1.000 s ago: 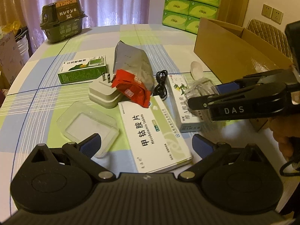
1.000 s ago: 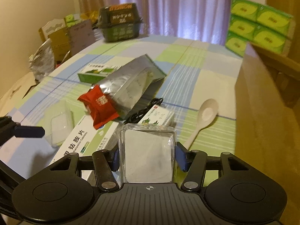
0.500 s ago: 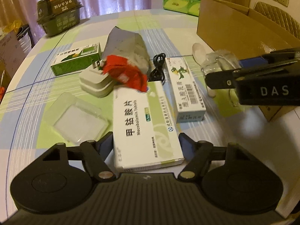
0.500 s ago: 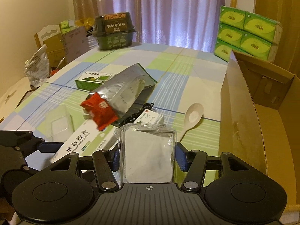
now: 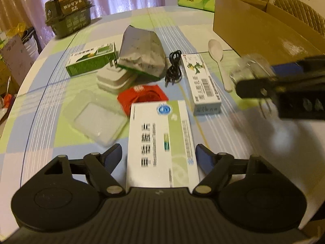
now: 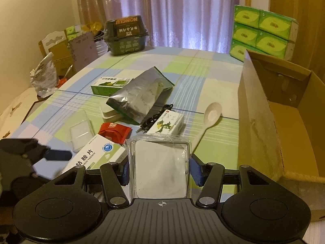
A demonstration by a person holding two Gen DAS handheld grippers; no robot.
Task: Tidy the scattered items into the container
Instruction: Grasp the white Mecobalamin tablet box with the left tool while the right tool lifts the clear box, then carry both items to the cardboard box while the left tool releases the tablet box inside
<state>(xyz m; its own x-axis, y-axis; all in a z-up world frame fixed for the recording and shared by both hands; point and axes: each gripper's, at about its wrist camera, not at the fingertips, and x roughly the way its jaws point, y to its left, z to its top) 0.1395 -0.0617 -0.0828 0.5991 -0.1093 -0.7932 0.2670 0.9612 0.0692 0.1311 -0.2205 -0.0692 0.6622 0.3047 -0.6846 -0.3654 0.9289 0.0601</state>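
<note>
Two grippers worked: our right gripper point(image 6: 160, 169), clamping the clear tray point(image 6: 161, 166), had risen toward the box point(image 6: 262, 126), while our left gripper point(image 5: 159, 155), jaws apart, had advanced to straddle the tablet box point(image 5: 160, 142) on the worktop point(image 5: 233, 134).

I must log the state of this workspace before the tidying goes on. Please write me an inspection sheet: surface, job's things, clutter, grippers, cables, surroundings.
Surface: round table under a checked cloth.
Job's things: open cardboard box at the right edge; white tablet box, dragon-print box, green box, silver pouch, red packet, white spoon, white charger, clear lid lie loose.
Clutter: dark green basket at the far edge.
Grippers: left gripper open around the tablet box; right gripper shut on a clear plastic container.
Cables: coiled black cable beside the pouch.
Surroundings: stacked green tissue packs, curtains.
</note>
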